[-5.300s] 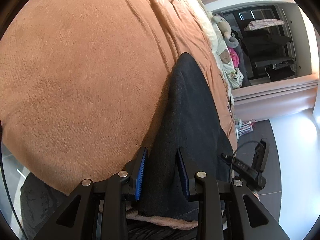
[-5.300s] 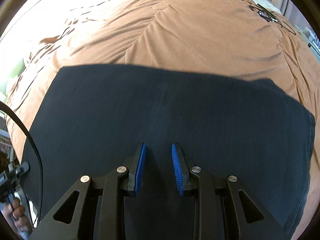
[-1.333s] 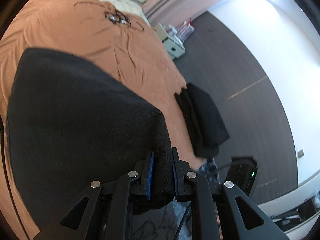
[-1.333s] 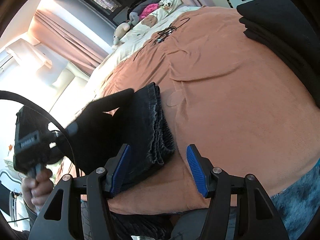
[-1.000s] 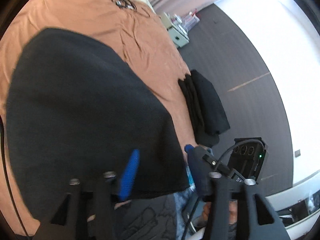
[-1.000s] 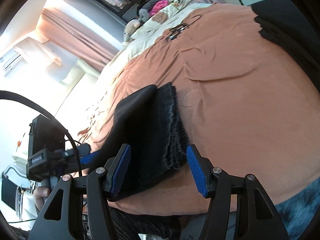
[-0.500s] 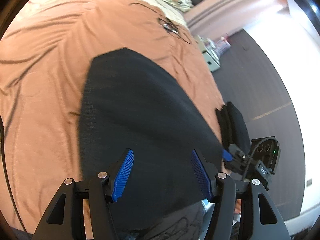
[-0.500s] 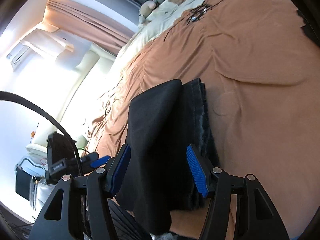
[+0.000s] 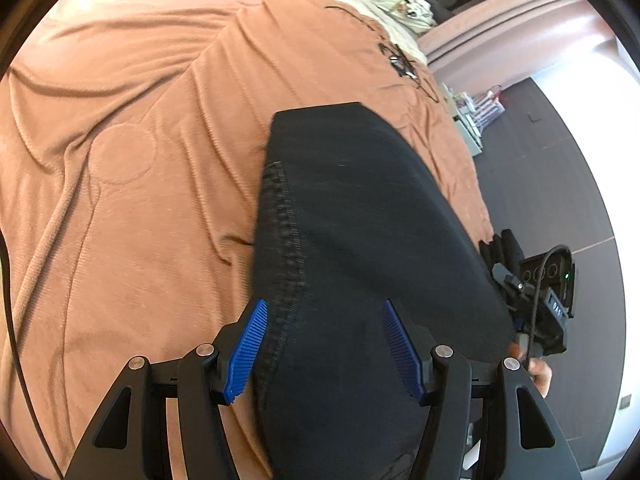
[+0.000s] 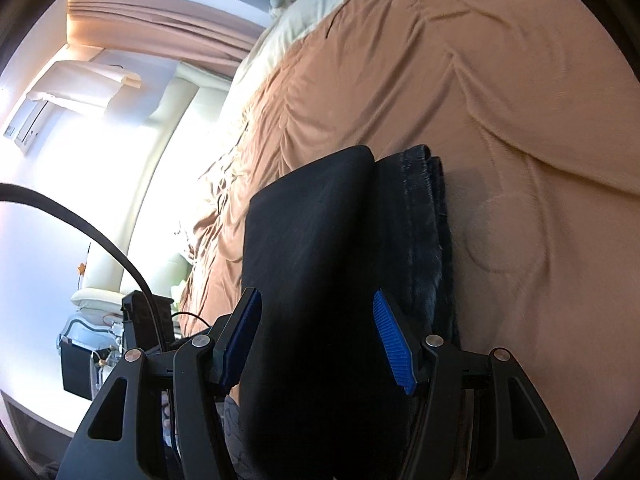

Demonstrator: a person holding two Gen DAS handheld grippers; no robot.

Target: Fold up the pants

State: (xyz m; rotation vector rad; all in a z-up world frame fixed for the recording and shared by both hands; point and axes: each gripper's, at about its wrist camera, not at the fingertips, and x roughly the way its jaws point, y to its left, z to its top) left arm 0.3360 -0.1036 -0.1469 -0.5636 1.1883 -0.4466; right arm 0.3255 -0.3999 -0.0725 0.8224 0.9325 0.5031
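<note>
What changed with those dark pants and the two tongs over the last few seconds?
The left tongs, clamped on the dark denim pants a second ago, let go and now hang open above the folded stack. The right tongs remained open. The pants went from one broad layer to a narrow folded stack. The brown blanket is unchanged.

The folded black denim pants (image 9: 360, 240) lie on the wide brown plush bedspread (image 9: 140, 160), with the tangled thin black cable (image 9: 400, 62) beyond.

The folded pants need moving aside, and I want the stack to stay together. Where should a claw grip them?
Judging by shape, grip the folded pants at the near end, sliding one finger under all the layers. The stacked seam edges lie on the blanket; the opposite side is a rounded fold.
</note>
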